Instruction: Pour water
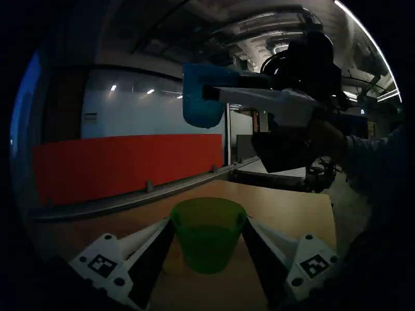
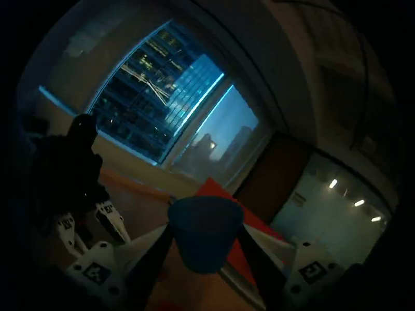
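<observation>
A translucent green cup (image 1: 208,234) stands upright on the wooden table (image 1: 290,207), and my left gripper (image 1: 208,243) is shut on its sides. High above it a blue cup (image 1: 199,96) lies tipped on its side in the right gripper (image 1: 207,94), held up by a hand (image 1: 324,137). In the right gripper view the same blue cup (image 2: 205,233) sits squeezed between both fingers of my right gripper (image 2: 205,243). The left gripper's marked fingers (image 2: 111,220) appear lower left there. No water stream is visible.
A red wall panel (image 1: 129,166) and a metal rail (image 1: 155,189) run behind the table. The table's right edge (image 1: 329,217) drops off toward a sleeve (image 1: 373,160). Large windows (image 2: 166,103) with a dusk city view lie beyond the right gripper.
</observation>
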Demonstrator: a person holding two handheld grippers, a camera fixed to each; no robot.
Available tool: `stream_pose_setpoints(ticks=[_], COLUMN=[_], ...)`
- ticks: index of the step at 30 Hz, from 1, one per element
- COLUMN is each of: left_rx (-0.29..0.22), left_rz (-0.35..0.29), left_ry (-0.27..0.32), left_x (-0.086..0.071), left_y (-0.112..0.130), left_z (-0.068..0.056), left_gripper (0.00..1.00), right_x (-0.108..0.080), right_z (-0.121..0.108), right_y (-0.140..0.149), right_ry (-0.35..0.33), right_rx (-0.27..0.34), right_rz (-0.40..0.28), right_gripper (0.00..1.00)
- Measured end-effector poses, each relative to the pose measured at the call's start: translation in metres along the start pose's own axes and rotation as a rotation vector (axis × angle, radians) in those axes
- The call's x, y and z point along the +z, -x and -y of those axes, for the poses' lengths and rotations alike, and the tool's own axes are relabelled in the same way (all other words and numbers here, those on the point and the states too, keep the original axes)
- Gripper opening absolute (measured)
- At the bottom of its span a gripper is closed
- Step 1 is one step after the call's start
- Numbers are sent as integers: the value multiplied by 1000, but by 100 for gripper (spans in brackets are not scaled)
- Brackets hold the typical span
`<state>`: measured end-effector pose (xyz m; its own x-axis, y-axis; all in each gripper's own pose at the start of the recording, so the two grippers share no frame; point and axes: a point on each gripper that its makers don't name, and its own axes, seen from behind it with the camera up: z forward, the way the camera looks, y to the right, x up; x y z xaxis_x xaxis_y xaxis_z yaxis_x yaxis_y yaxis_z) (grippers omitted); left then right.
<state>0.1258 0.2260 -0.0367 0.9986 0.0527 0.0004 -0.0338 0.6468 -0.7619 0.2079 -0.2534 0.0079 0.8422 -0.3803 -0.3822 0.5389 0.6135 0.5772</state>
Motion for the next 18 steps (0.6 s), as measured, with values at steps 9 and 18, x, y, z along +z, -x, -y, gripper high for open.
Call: stream_pose_setpoints(ticks=[9,18], left_rx=[7,18], left_rz=[-8,-7], left_ry=[-13,-30], left_x=[-2,-6], left_y=[-5,-6], left_z=[4,10], left_gripper=[86,86], right_x=[-5,-8], right_z=[14,16], right_y=[-7,-11], right_ry=[-68,-96], right_rx=[341,468], right_rz=[9,-3], right_gripper=[88,89])
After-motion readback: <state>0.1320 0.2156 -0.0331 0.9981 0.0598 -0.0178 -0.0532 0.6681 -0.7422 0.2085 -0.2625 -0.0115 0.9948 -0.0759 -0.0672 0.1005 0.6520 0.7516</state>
